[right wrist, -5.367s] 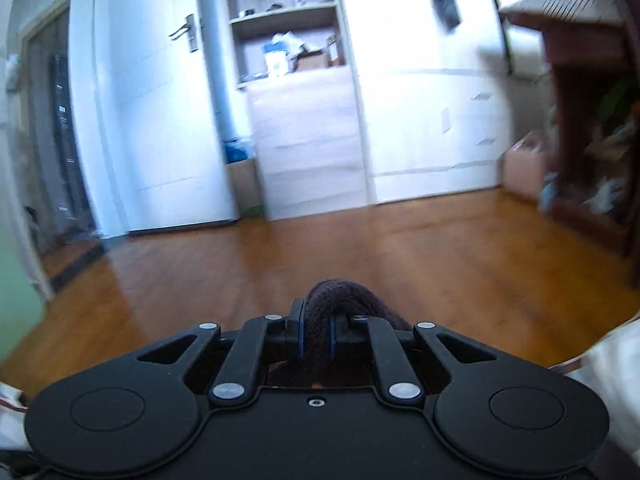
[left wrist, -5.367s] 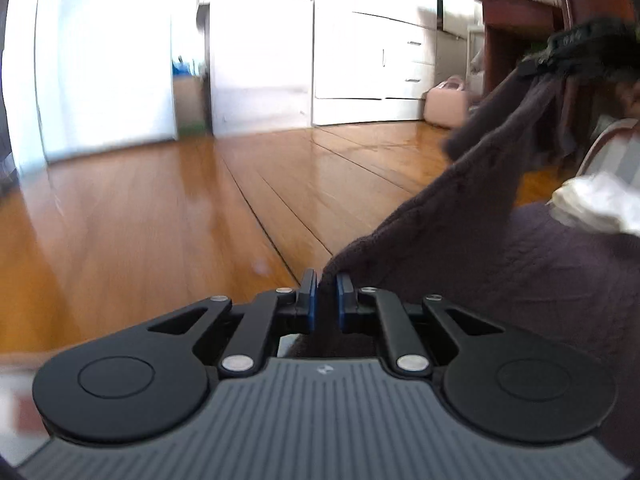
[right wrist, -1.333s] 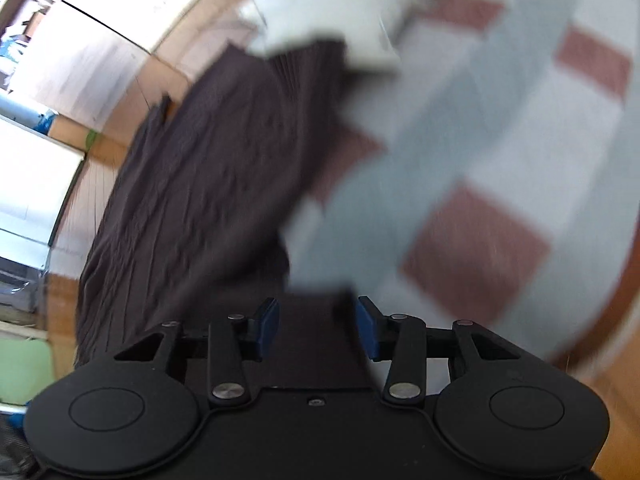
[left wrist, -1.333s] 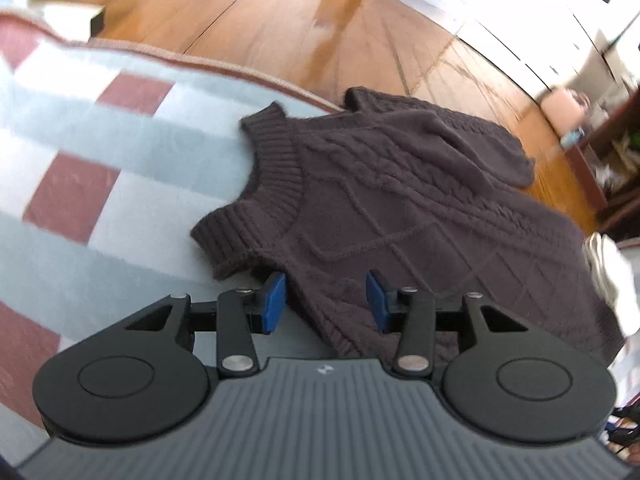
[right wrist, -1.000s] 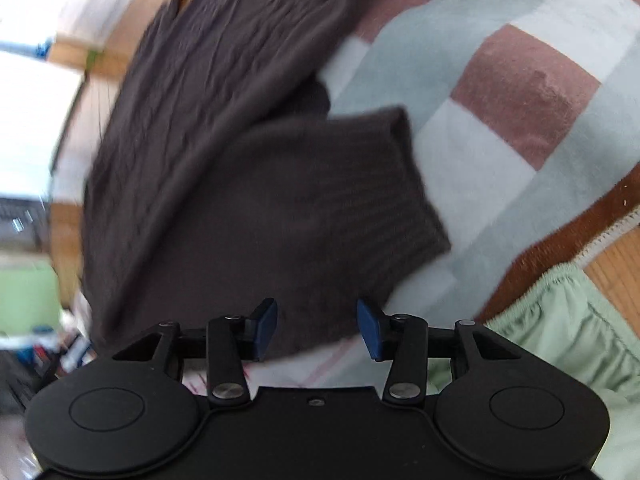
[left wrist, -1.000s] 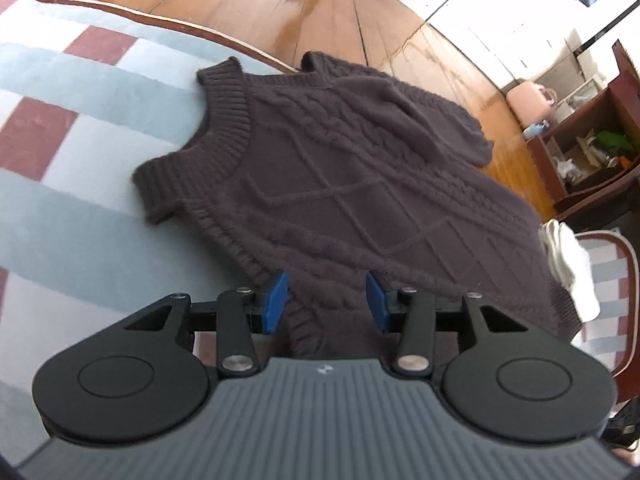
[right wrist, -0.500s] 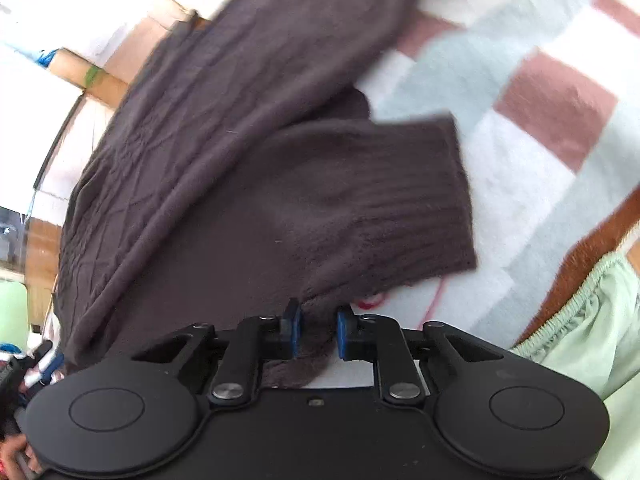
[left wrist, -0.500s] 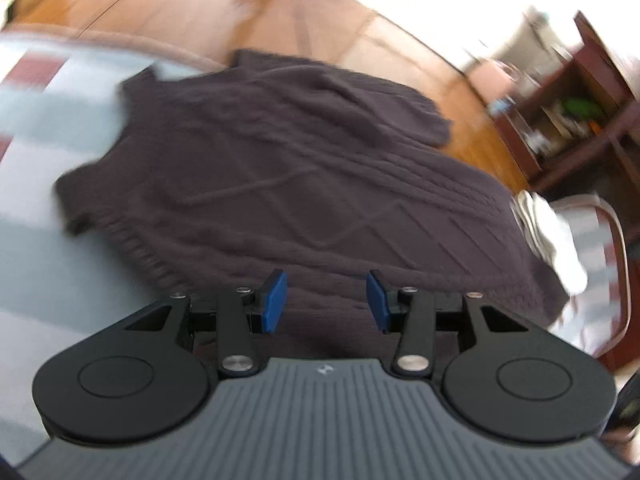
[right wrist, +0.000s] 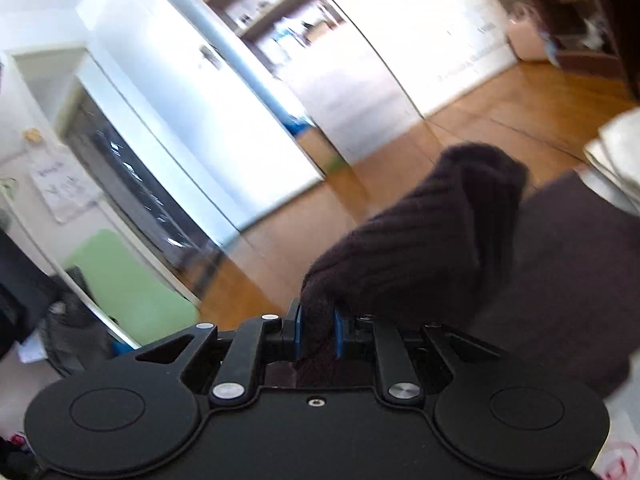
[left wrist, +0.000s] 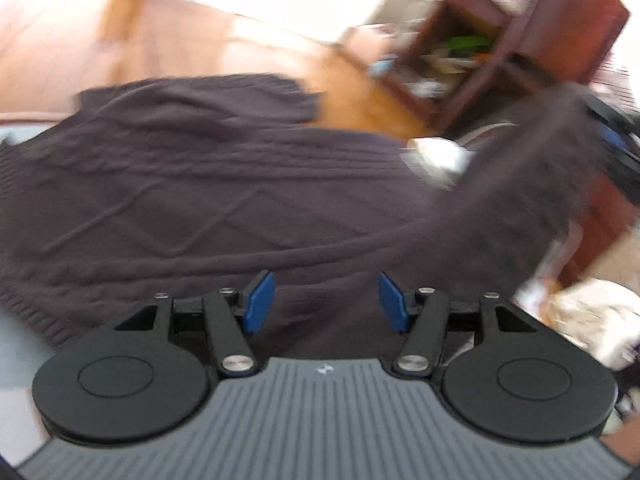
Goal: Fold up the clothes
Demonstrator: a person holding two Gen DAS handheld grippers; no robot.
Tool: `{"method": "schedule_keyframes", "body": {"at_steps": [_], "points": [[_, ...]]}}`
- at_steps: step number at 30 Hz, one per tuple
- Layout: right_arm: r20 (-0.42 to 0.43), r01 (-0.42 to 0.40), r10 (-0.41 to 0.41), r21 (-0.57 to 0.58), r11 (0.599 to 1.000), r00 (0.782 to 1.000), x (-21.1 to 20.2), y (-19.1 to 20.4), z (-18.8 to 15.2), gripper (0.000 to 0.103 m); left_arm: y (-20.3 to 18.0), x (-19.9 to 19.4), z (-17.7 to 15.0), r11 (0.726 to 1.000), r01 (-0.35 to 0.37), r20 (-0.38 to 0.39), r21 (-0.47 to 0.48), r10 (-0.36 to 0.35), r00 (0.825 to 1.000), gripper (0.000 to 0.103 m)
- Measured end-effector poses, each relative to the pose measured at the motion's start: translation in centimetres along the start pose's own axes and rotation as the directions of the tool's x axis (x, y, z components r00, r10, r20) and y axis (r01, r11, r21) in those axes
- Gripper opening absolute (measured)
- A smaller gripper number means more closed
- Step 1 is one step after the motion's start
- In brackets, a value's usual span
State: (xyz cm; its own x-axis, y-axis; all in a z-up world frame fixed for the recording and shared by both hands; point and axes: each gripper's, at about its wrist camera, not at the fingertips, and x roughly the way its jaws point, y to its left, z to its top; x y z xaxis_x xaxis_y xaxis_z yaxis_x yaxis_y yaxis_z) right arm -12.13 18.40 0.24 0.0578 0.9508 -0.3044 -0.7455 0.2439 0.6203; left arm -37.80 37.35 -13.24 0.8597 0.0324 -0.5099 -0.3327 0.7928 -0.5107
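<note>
Dark brown cable knit fills the left wrist view — the sweater lies spread flat, its ribbed hem at the lower left over a pale blue patch of blanket. The left gripper hovers over the near edge of the knit with its blue pads well apart; the jaws are opening and press on nothing, though the fabric lies beneath the gap. At the right of that view a sleeve rises off the sweater toward the upper right, blurred. A small white cloth sits past the far edge of the sweater, and a red-brown wooden shelf stands on the wooden floor behind.

In the right wrist view the right gripper is clamped on the ribbed cuff of the sleeve, the knit bunched between its pads and humping up ahead of the fingers. The rest of the sweater lies lower, at the right. Beyond are the floor, white cabinets and a green panel.
</note>
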Motion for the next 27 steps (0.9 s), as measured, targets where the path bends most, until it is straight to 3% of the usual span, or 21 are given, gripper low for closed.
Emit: {"method": "schedule_keyframes", "body": {"at_steps": [4, 6, 8, 11, 13, 15, 16, 17, 19, 21, 27], "points": [[0.038, -0.031, 0.032, -0.027, 0.999, 0.999, 1.0, 1.0, 1.4, 0.018, -1.9, -0.3, 0.2, 0.99, 0.115, 0.027, 0.084, -0.118, 0.993, 0.07], [0.044, -0.01, 0.012, -0.039, 0.999, 0.999, 1.8, 1.3, 1.9, 0.018, -2.1, -0.4, 0.1, 0.985, 0.146, 0.017, 0.09, -0.148, 0.989, 0.072], [0.051, 0.003, -0.001, -0.042, 0.999, 0.999, 2.0, 1.3, 2.4, 0.018, -2.1, -0.4, 0.0, 0.984, 0.158, -0.005, 0.082, -0.159, 0.987, 0.08], [0.057, -0.005, 0.007, -0.036, 0.999, 0.998, 1.0, 1.2, 2.9, 0.018, -2.3, 0.1, -0.3, 0.988, 0.112, -0.038, 0.103, -0.109, 0.993, 0.084], [0.057, -0.011, 0.013, -0.041, 0.999, 0.998, 0.8, 1.8, 2.8, 0.018, -2.3, 1.0, -0.5, 0.992, 0.006, -0.061, 0.129, 0.002, 0.998, 0.084], [0.066, -0.017, 0.02, -0.048, 0.999, 0.998, 0.4, 2.2, 2.6, 0.018, -2.2, 1.8, -0.7, 0.98, -0.115, -0.074, 0.162, 0.128, 0.989, 0.071], [0.073, -0.017, 0.02, -0.053, 0.998, 0.997, 0.1, 2.4, 2.5, 0.018, -2.0, 1.8, -0.8, 0.971, -0.156, -0.064, 0.183, 0.17, 0.983, 0.027], [0.079, -0.013, 0.018, -0.057, 0.998, 0.997, -0.3, 2.5, 2.3, 0.018, -2.0, 1.6, -0.8, 0.964, -0.178, -0.045, 0.199, 0.19, 0.981, 0.009], [0.088, -0.006, 0.011, -0.065, 0.998, 0.996, -0.8, 2.5, 1.7, 0.018, -2.2, 0.8, -0.6, 0.95, -0.226, 0.015, 0.215, 0.228, 0.974, 0.008], [0.096, 0.011, -0.003, -0.08, 0.997, 0.995, -1.5, 2.6, 1.1, 0.018, -2.1, 0.1, -0.3, 0.951, -0.231, 0.028, 0.207, 0.231, 0.973, 0.008], [0.092, 0.095, -0.082, -0.149, 0.984, 0.992, -4.4, 2.6, 0.1, 0.018, -2.8, -5.8, 0.0, 0.959, -0.155, 0.096, 0.239, 0.136, 0.986, 0.008]]}}
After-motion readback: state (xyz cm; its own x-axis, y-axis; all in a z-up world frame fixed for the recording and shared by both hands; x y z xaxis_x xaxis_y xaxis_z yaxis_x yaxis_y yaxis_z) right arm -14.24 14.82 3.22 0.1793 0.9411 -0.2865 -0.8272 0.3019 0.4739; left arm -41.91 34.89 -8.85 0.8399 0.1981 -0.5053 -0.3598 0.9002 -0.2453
